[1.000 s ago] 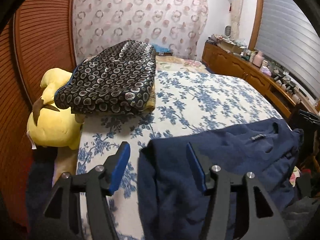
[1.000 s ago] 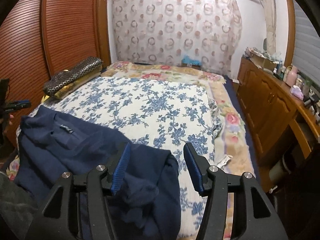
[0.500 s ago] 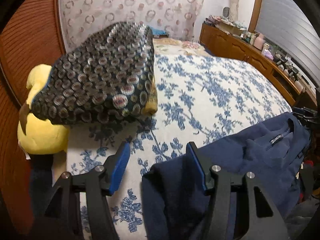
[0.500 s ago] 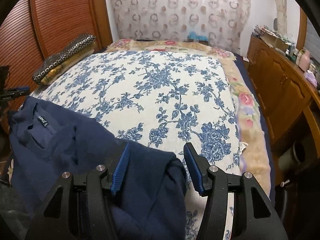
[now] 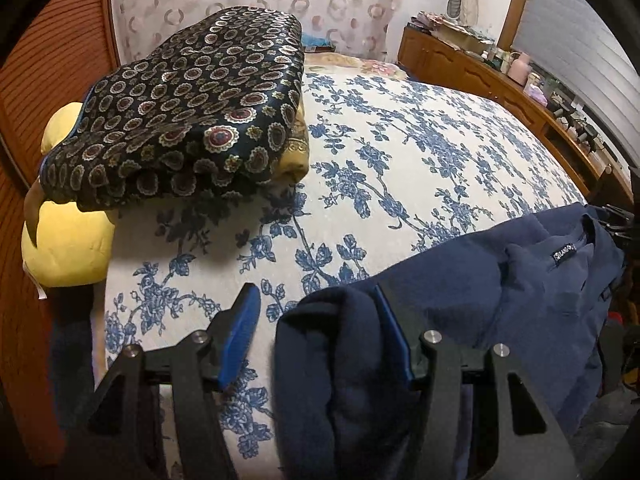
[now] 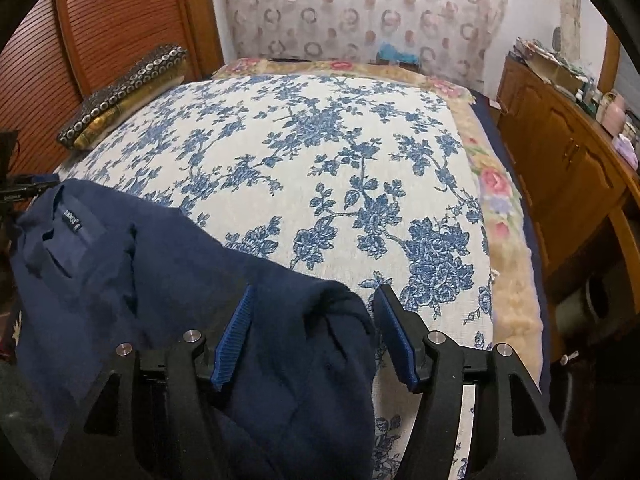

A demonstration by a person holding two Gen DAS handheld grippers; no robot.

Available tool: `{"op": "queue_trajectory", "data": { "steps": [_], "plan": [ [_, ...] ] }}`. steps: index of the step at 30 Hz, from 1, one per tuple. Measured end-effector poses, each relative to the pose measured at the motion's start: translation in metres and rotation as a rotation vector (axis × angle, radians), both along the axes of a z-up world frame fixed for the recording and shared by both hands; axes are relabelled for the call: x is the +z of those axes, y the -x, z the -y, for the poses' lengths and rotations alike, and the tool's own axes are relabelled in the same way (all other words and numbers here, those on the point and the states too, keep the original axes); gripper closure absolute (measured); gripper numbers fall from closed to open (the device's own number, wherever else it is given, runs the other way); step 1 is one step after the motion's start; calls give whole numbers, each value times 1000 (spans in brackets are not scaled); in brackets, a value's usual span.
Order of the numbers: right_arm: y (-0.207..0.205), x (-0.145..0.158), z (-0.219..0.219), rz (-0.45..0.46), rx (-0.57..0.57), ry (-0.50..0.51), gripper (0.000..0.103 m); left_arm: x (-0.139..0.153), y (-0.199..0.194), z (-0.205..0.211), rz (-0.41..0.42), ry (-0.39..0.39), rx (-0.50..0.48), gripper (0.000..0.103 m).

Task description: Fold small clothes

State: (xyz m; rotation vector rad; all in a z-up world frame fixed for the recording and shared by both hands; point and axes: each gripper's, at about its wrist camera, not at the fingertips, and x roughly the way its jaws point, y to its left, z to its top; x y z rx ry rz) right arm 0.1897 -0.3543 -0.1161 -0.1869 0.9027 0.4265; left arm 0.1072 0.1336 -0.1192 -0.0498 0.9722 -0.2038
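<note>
A navy blue sweater (image 5: 520, 292) lies across the near edge of the bed, its neck label facing up; it also shows in the right wrist view (image 6: 132, 264). My left gripper (image 5: 316, 312) is open, with a bunched end of the sweater resting between its blue pads, against the right pad (image 5: 394, 340). My right gripper (image 6: 314, 316) is open too, with the other bunched end of the sweater lying between its pads (image 6: 234, 332). Neither gripper pinches the cloth.
The bed has a white cover with blue flowers (image 6: 320, 152). A dark patterned folded blanket (image 5: 192, 116) and a yellow plush toy (image 5: 68, 240) sit at the left edge. A wooden dresser (image 6: 568, 168) runs along the right side. Slatted wooden doors (image 6: 100, 28) stand on the left.
Both grippers have moved forward and lower over the bed, carrying the sweater ends with them. The sweater has spread further onto the cover. The jaws stay open.
</note>
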Motion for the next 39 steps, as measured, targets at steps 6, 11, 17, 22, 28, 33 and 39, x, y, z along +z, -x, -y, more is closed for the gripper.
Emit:
{"op": "queue_trajectory", "data": {
  "steps": [6,11,17,22,28,33,39],
  "plan": [
    [1,-1,0,3,8,0,40,1,9,1,-2,12,-25,46],
    [3,1,-2,-11,32,-13,52,2,13,2,-3,52,-60,58],
    [14,6,-8,-29,106,-53,87,18,31,10,50,98,-90,90],
    [47,52,-10,90,127,-142,90,71,60,10,201,173,-36,94],
    [85,152,-7,252,177,-292,91,158,93,18,399,252,-105,94],
    [105,244,-13,439,204,-277,91,230,88,13,564,297,-111,94],
    [121,329,-10,619,181,-233,91,314,100,-5,739,296,-97,94]
  ]
}}
